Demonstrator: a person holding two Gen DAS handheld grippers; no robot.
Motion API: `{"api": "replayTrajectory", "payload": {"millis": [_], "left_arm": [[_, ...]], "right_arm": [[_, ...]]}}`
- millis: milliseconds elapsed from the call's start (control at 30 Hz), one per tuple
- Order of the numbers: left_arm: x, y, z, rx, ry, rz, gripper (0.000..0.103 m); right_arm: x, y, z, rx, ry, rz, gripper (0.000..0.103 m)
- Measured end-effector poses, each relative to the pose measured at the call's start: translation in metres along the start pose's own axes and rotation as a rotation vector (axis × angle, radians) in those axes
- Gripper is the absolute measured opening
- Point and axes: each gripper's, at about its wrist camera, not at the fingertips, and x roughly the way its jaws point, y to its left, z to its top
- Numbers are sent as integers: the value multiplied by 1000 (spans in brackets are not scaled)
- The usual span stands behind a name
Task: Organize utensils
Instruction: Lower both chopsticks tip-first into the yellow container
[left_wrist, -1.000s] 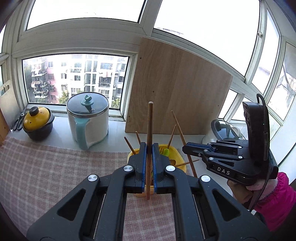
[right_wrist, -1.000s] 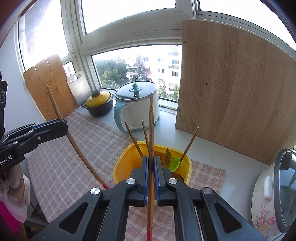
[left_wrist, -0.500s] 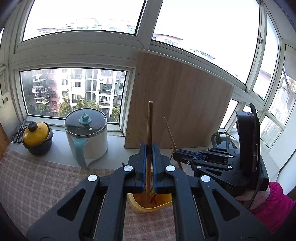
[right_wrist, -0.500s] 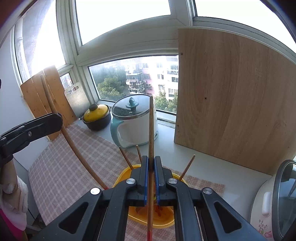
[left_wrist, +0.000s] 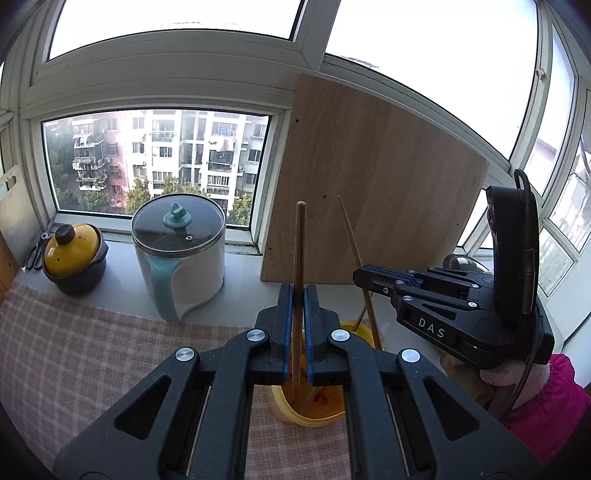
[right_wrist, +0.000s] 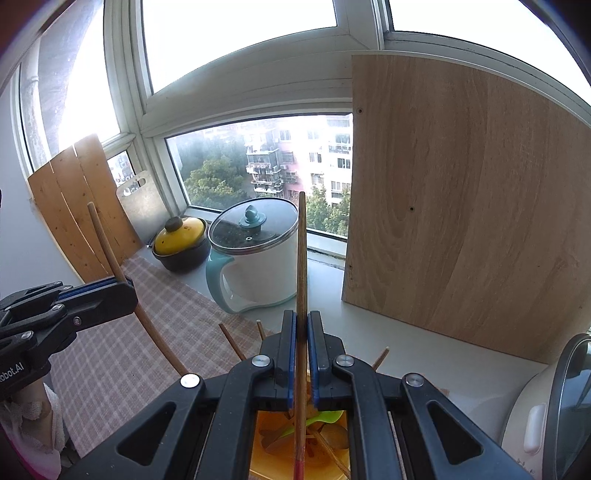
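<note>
Home kitchen windowsill: electric pot (left_wrist: 181, 254), casserole (left_wrist: 74, 258), cutting boards (right_wrist: 79, 206).

Left gripper (left_wrist: 298, 295), near centre: blue-padded jaws closed on an upright wooden chopstick (left_wrist: 298, 258), lower end inside a yellow container (left_wrist: 314, 415) on a pink checked cloth (left_wrist: 92, 350); right gripper (left_wrist: 364, 277), at right, marked "DAS", clamps a second, tilted chopstick (left_wrist: 351, 236) above the same container; far left on the sill, a yellow-lidded dark pot (left_wrist: 74, 254) with scissors (left_wrist: 35, 251) beside it; glass-lidded white and teal electric pot (left_wrist: 181, 254); wooden board (left_wrist: 376, 192) leaning against the window.
</note>
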Motion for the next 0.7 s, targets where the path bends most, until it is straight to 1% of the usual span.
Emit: {"api": "replayTrajectory", "payload": {"millis": [300, 700], "left_arm": [[14, 4, -8, -8, 37, -1, 3], [27, 4, -23, -9, 77, -3, 3]], "right_arm": [[24, -3, -4, 2, 24, -13, 3], [35, -11, -18, 21, 59, 0, 3]]}}
